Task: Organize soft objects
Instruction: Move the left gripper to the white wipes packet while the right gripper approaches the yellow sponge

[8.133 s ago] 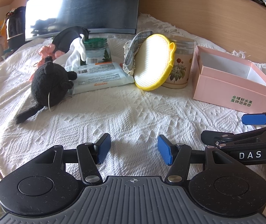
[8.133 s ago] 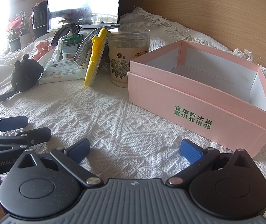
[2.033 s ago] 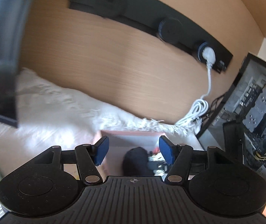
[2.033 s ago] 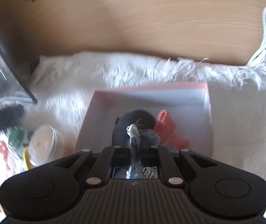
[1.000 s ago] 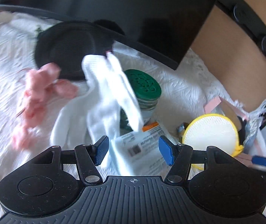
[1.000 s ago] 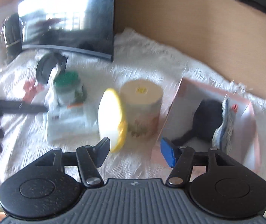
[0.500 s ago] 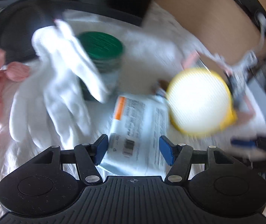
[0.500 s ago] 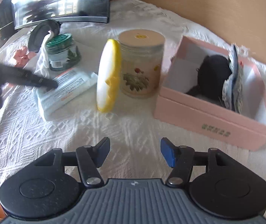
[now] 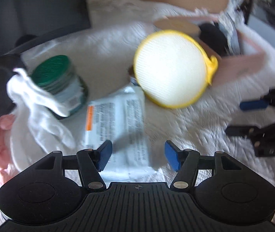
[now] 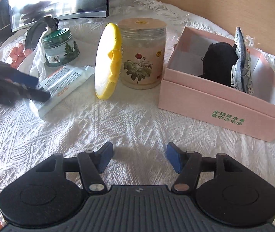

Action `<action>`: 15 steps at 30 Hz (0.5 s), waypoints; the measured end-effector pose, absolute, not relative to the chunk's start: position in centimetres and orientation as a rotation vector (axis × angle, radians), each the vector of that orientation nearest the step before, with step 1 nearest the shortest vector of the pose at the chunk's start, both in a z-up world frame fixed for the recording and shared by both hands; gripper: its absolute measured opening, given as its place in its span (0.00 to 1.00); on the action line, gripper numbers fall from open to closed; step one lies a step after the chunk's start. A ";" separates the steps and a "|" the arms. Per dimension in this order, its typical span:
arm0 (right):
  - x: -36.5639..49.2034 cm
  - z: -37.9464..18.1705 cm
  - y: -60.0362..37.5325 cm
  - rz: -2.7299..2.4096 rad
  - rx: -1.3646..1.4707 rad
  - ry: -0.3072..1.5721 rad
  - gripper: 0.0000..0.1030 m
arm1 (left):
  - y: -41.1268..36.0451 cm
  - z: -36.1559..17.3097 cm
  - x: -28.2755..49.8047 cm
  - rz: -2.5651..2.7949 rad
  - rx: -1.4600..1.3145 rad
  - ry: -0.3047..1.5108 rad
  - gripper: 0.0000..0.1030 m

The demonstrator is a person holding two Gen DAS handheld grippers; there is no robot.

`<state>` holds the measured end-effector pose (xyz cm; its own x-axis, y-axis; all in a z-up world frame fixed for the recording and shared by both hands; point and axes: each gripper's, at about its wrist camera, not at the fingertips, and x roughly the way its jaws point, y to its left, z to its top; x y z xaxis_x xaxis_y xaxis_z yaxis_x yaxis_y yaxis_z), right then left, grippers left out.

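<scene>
I count one pink box (image 10: 222, 104) at the right of my right view, holding one black plush toy (image 10: 221, 63) and one patterned cloth (image 10: 242, 71). One yellow sponge pad (image 10: 108, 61) leans on the one floral jar (image 10: 143, 56) at centre. One wipes pack (image 9: 118, 123), one white glove (image 9: 41, 116) and one green-lidded jar (image 9: 60, 85) sit left. My left gripper (image 9: 136, 155) has jaws opening, empty, just above the wipes pack. My right gripper (image 10: 139, 157) has jaws apart, empty, over bare white cloth (image 10: 118, 127).
</scene>
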<state>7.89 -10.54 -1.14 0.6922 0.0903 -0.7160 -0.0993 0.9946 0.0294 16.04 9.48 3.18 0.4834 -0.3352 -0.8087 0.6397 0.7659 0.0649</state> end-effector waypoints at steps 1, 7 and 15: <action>7.8 -1.2 -10.6 0.107 -0.012 0.797 0.61 | 9.0 2.9 15.8 -0.616 0.414 0.867 0.72; 6.6 -1.5 -11.4 0.108 -0.013 0.767 0.62 | 8.3 2.5 16.4 -0.664 0.362 0.889 0.95; 5.8 -2.0 -11.4 0.085 -0.010 0.730 0.66 | 10.2 1.9 19.3 -0.510 0.355 0.903 0.95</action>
<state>5.76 -11.38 -1.98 0.7420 0.0740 -0.6663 -0.0811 0.9965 0.0203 19.29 10.19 1.94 0.5136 -0.2691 -0.8148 0.5587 0.8255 0.0795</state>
